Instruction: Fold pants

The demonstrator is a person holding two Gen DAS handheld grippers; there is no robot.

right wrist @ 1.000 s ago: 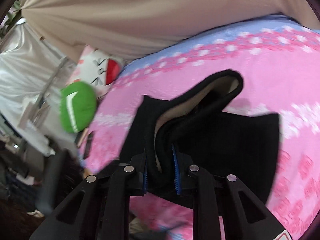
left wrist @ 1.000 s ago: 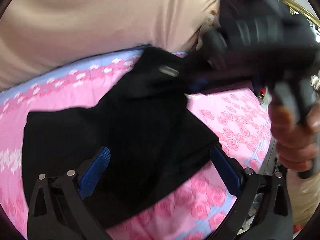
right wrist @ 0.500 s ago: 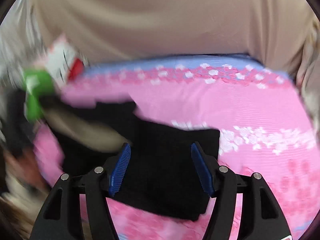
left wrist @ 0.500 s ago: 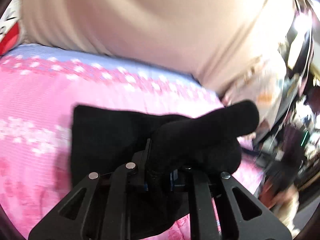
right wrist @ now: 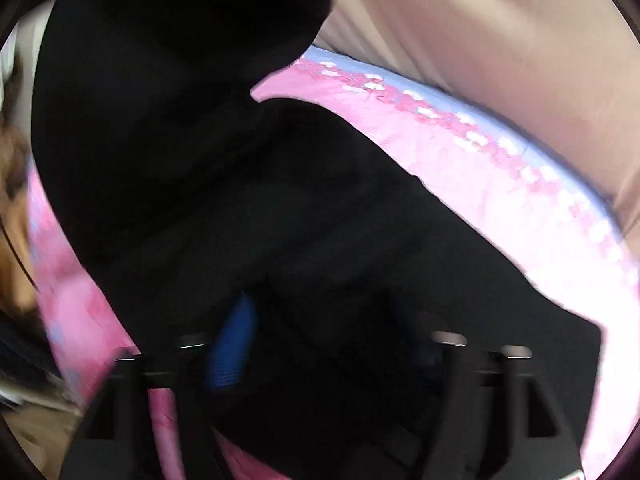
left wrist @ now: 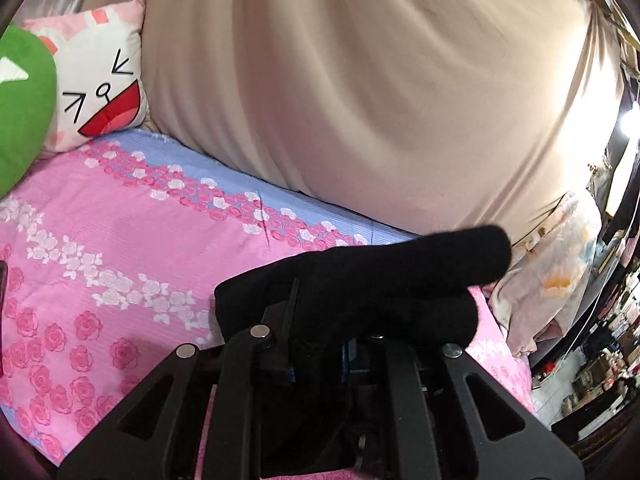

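Observation:
The black pants are bunched in my left gripper, which is shut on a thick fold of them and holds it above the pink rose bedsheet. In the right wrist view the pants spread wide and dark across the sheet and rise up at the top left. My right gripper is open, its blue pads apart over the black fabric. This view is blurred by motion.
A white cartoon-face pillow and a green plush sit at the bed's far left. A beige curtain hangs behind the bed. Pale floral fabric lies at the bed's right end, with room clutter beyond.
My left gripper closed on the pants and lifted the fold, swinging left. My right gripper let go of its fold, opened and moved close over the fabric.

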